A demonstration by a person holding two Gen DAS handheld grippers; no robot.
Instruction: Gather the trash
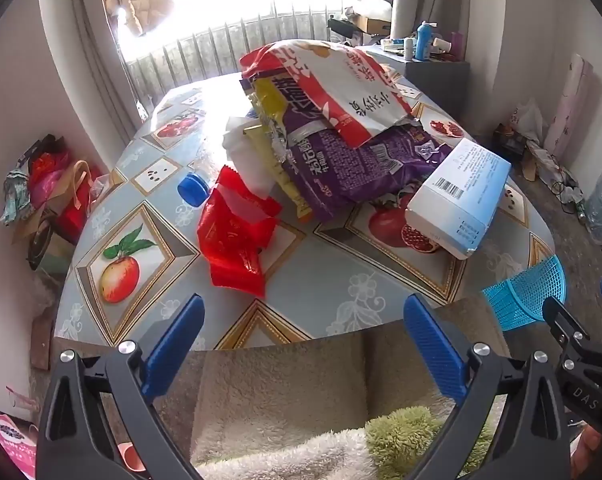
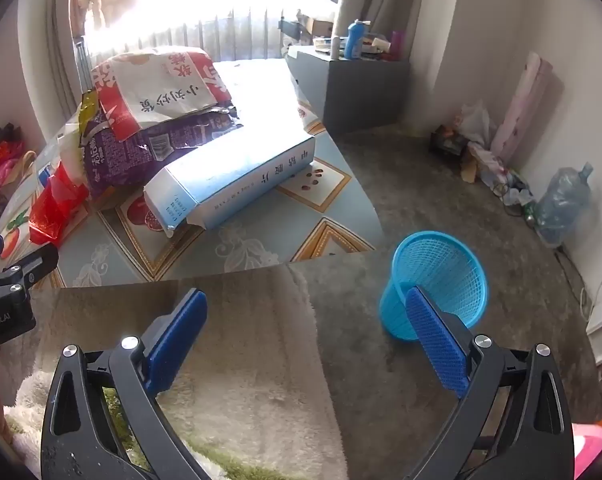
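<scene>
Left claw (image 1: 301, 348): spread wide, holding nothing, hanging off the near edge of the surface (image 1: 321, 292), aimed down toward the litter; likely poised for a first pick.
Right claw (image 2: 307, 346): equally wide, nothing between its blue pads, off the surface's near right corner, beside the blue basket (image 2: 437, 280).
Trash: heaped mid-surface toward the far edge; red-and-white bag (image 1: 341, 84) on top, purple packet (image 1: 357, 168) under it, yellow wrappers (image 1: 269, 132) at the heap's left.
Nearest pieces: red wrapper (image 1: 233, 236) alone toward the near left edge; pale blue carton (image 1: 461, 196) tilted against the heap near the right edge.
Basket: upright on the floor, apparently empty, probably set there to catch drops.
Obstacles: blue bottle cap (image 1: 193, 189) just behind the red wrapper; stacked bags likely to slide if pulled from below.
Surroundings: water jug (image 2: 561, 204) and clutter along the right wall, well apart.
</scene>
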